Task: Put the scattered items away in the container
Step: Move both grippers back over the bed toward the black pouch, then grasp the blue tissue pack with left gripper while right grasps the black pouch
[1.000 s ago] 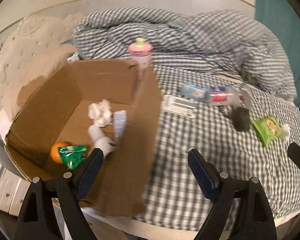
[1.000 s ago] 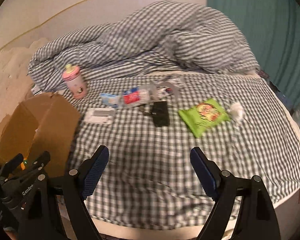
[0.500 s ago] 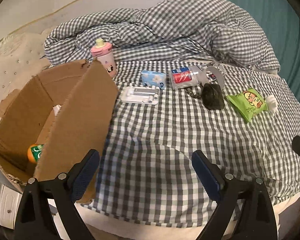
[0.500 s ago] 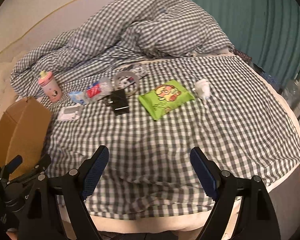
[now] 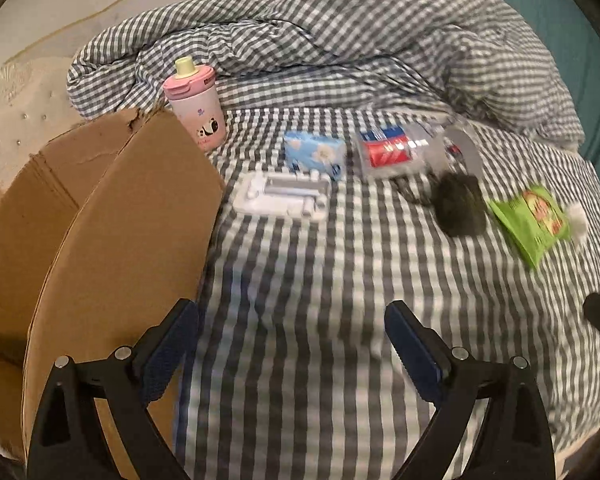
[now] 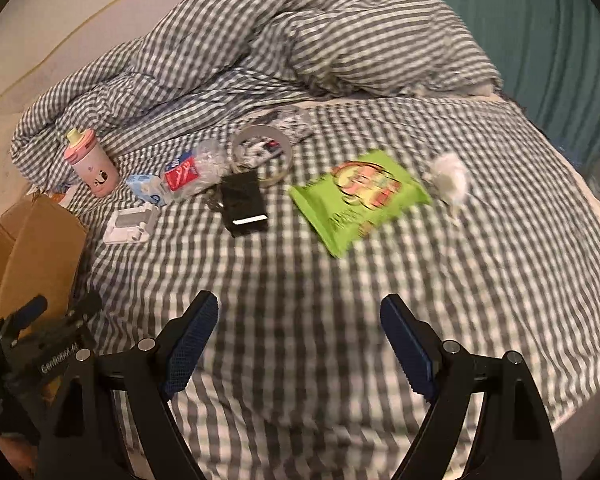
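Loose items lie in a row across the checked bed, right of the box (image 5: 112, 240): pink cup (image 5: 196, 110), white tray (image 5: 284, 198), blue pack (image 5: 315, 155), bottle (image 5: 392, 152), tape roll (image 6: 262, 152), black wallet (image 6: 244, 204), green snack bag (image 6: 360, 196), tissue (image 6: 450, 178). The bag looks light, crinkly and slippery, best pinched at a sealed edge; the cup seems rigid, taken round its body. Left gripper (image 5: 292, 352) and right gripper (image 6: 300, 344) hover low over the near edge, level, jaws spread wide, both empty.
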`<state>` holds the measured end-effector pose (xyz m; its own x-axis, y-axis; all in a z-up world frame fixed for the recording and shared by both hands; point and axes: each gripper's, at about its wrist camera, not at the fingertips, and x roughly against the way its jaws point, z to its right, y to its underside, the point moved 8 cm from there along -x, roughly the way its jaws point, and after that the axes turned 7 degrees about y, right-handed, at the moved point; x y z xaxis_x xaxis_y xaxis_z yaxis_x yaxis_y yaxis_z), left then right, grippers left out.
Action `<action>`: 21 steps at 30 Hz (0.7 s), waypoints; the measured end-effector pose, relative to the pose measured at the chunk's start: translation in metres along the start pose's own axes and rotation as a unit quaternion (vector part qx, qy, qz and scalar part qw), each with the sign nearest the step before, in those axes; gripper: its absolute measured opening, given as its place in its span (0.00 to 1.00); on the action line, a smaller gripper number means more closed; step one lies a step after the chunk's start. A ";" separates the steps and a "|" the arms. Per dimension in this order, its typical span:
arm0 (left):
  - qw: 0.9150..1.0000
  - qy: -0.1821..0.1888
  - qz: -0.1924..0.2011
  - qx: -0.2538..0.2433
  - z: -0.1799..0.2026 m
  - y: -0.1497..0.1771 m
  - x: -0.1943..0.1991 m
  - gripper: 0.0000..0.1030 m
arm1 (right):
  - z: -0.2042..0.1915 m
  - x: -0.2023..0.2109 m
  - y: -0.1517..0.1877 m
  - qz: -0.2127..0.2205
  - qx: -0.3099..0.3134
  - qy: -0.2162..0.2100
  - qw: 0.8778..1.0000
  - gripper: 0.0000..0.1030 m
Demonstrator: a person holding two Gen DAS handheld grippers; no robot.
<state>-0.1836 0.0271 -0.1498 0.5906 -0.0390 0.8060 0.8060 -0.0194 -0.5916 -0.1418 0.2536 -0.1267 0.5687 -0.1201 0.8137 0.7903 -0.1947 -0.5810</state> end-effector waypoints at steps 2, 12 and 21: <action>1.000 0.002 0.002 0.008 -0.003 -0.011 -0.011 0.94 | -0.010 -0.013 -0.009 -0.004 0.009 -0.003 1.000 0.81; 0.999 -0.022 -0.027 0.039 -0.009 -0.039 -0.092 0.94 | -0.059 -0.080 -0.051 -0.019 0.050 -0.012 0.998 0.81; 0.995 -0.023 -0.011 0.096 -0.021 -0.082 -0.120 0.94 | -0.070 -0.121 -0.070 -0.033 0.045 -0.015 0.998 0.81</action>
<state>-0.3209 0.0128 -0.1983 0.5695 0.0058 0.8220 0.8093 0.1708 -0.5620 -0.2821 0.2132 -0.1839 0.5206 -0.0812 0.8499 0.8426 -0.1119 -0.5268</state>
